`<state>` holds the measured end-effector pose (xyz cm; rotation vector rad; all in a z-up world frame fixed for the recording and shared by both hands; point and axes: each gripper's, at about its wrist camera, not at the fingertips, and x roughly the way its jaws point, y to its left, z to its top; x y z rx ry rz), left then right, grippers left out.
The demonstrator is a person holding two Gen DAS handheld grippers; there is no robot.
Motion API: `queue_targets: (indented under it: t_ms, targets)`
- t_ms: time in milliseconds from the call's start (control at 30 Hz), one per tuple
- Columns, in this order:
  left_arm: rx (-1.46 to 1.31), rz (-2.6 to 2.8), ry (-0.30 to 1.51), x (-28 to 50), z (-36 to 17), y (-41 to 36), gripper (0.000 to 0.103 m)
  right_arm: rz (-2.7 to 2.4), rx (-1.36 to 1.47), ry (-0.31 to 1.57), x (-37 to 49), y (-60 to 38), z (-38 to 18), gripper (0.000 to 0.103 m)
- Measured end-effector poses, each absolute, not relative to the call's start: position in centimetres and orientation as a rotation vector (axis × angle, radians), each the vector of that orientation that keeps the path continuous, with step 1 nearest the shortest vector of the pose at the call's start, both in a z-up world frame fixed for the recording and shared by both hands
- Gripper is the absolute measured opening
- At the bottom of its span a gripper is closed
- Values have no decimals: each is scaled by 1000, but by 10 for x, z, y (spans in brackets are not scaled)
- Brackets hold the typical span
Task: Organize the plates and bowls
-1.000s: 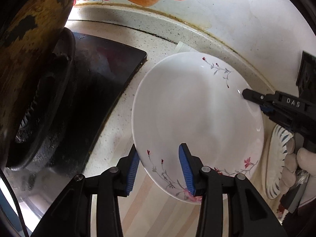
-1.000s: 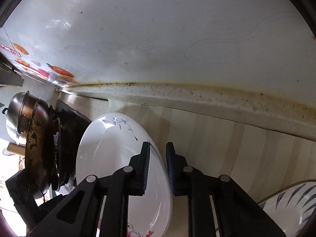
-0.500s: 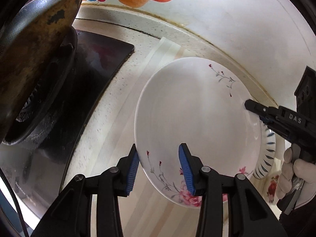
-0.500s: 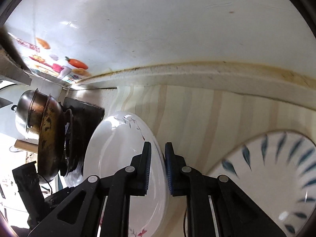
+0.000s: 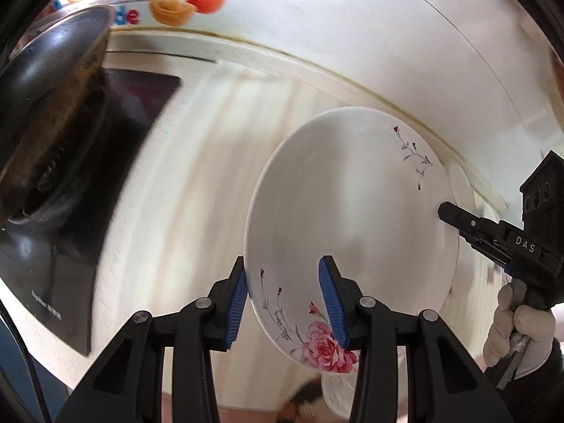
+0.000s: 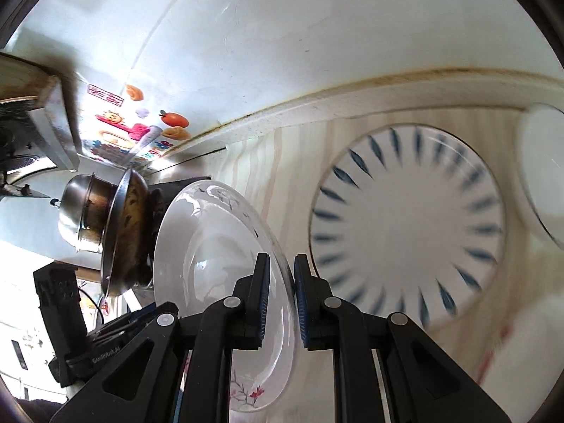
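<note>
Both claws carry one floral plate (image 5: 349, 218) clear of the surface (image 5: 197, 183): right claw (image 6: 282, 299) clamped on its rim, left claw (image 5: 282, 303) apart, straddling the near rim. Likely next: lower it onto the blue-striped plate (image 6: 409, 232).

Left gripper (image 5: 282, 303) of black plastic arms, ribbed blue finger pads (image 5: 238, 305), silver pivot screws, right gripper (image 6: 282, 299) alike, white "DAS" lettering, gloved right hand (image 5: 518, 331) in white, dark sleeve

Your white plate (image 5: 349, 218) has pink roses; beside it, a white plate with blue dashes (image 6: 409, 229); blue pads (image 5: 331, 303).
</note>
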<state>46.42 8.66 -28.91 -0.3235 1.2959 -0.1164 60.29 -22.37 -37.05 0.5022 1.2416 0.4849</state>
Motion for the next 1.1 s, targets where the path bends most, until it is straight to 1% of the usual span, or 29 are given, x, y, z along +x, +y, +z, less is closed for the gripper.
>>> queue_targets:
  t_ms: [233, 400, 567, 900, 1100]
  targets:
    - [-249, -218, 1366, 436, -299, 39, 38, 419, 559, 1260, 522, -286, -363, 16]
    - [-196, -275, 1435, 421, -318, 7, 38, 354, 590, 1288, 470, -320, -377, 16]
    - [-127, -300, 1479, 418, -338, -15, 38, 300, 622, 1315, 437, -347, -399, 16]
    - [-29, -291, 1522, 419, -360, -38, 38, 265, 632, 1361, 415, -366, -426, 16]
    - [0, -269, 1507, 419, -360, -40, 37, 277, 640, 1392, 412, -365, -435, 16]
